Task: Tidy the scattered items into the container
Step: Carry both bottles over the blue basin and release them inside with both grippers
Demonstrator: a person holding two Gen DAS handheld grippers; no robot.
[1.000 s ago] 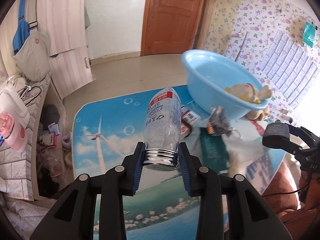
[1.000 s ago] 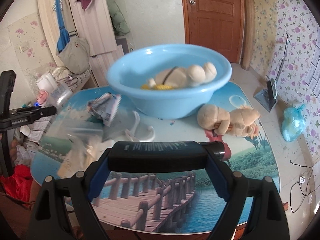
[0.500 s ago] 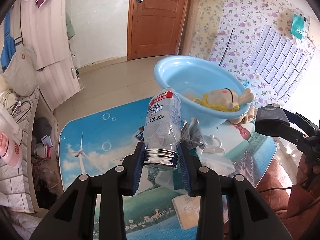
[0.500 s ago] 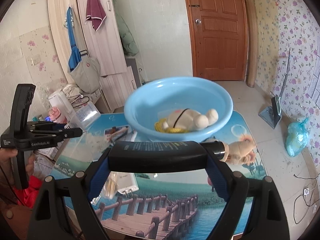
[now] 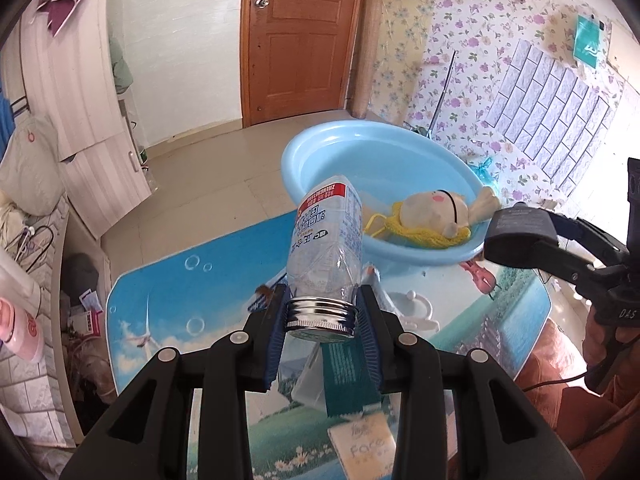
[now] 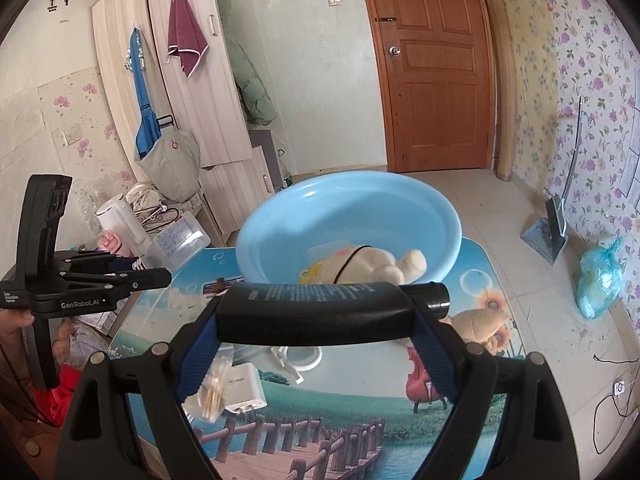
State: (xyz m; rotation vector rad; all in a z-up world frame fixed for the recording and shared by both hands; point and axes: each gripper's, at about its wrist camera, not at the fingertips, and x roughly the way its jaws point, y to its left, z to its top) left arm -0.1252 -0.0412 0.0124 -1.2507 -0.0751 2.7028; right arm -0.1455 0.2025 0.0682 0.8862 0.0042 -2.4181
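My left gripper (image 5: 320, 324) is shut on the silver cap of a clear plastic bottle (image 5: 326, 240), held above the table just short of the light-blue basin (image 5: 316, 152). The basin (image 6: 288, 216) holds a cream rag doll (image 5: 434, 216) with yellow hair. My right gripper (image 6: 316, 332) is shut on a black tube (image 6: 320, 306) lying crosswise between its blue pads, near the basin's front rim. In the right wrist view the left gripper (image 6: 160, 276) shows at the left with the bottle (image 6: 180, 242). A second plush doll (image 6: 480, 322) lies on the table right of the basin.
On the picture-printed table (image 6: 352, 412) lie a white charger (image 6: 244, 386), a bag of cotton swabs (image 6: 212, 392), a white hook (image 5: 416, 308), a green packet (image 5: 346, 380), a card (image 5: 364, 446) and a red violin toy (image 6: 420, 380). Wardrobe left, door behind.
Both grippers have risen with their loads. The left one has carried the bottle rightward toward the basin, and the basin now sits lower and closer in both views.
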